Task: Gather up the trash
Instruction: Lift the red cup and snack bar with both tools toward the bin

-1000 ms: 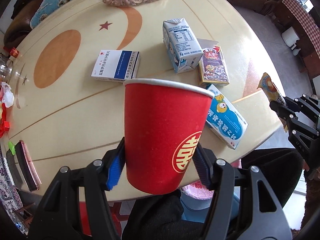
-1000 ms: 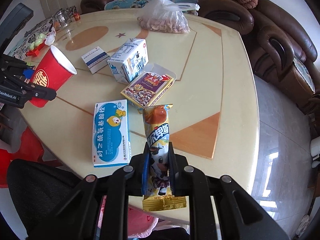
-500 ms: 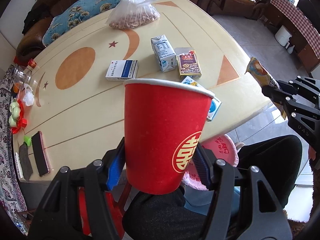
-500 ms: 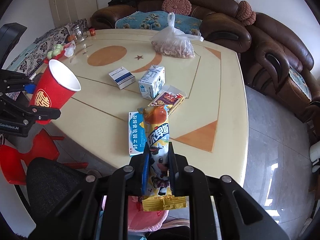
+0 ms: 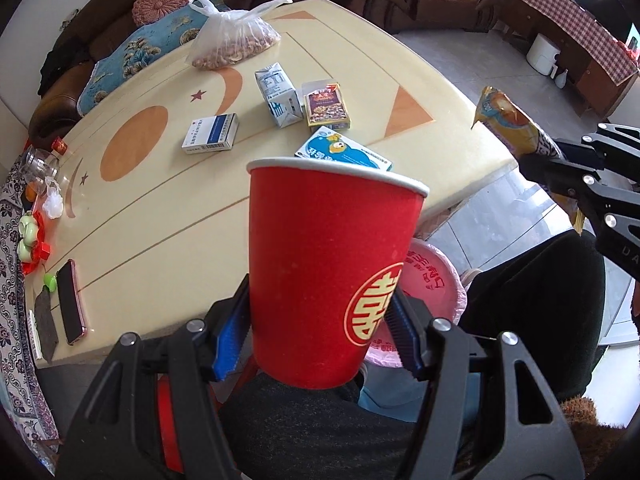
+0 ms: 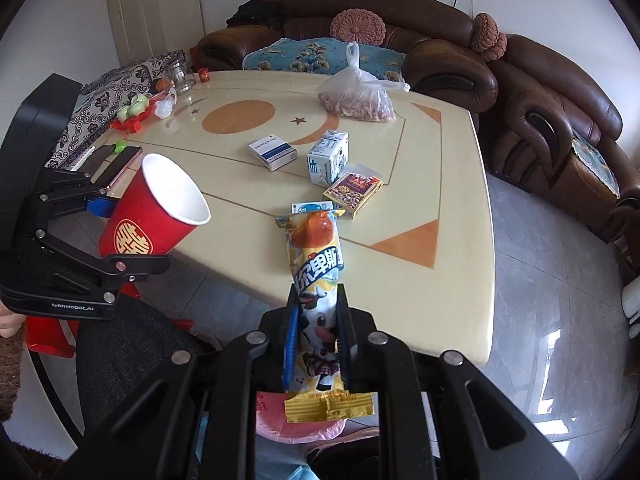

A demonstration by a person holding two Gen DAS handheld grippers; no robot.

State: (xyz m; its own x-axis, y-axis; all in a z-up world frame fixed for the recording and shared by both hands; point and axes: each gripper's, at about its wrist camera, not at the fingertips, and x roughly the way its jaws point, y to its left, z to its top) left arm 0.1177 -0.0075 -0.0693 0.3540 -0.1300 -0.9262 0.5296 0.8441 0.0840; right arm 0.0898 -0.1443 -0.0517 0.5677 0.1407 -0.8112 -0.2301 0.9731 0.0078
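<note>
Beside the cream table (image 6: pixel 440 184), the left gripper (image 5: pixel 316 332) is clamping the red cup (image 5: pixel 328 272) and the right gripper (image 6: pixel 318 336) is pinching the snack wrapper (image 6: pixel 316 280) above the pink-lined bin (image 5: pixel 436 276), where a tilted cup is risking missing it.

Your right gripper (image 6: pixel 318 312) pinched a yellow snack wrapper (image 6: pixel 316 276) w/ jaws tight; your left gripper (image 6: pixel 120 232) clamped a red paper cup (image 6: pixel 154 208), both off the table (image 6: pixel 440 208) edge.

Hidden and cut-off parts

The red cup (image 5: pixel 328 276) covered the near end of the blue box (image 5: pixel 344 154) and part of the pink-lined bin (image 5: pixel 432 280). Print on the white box (image 5: pixel 211 133) was too small to read. The sofa (image 6: pixel 560 120) ran off the frame.
</note>
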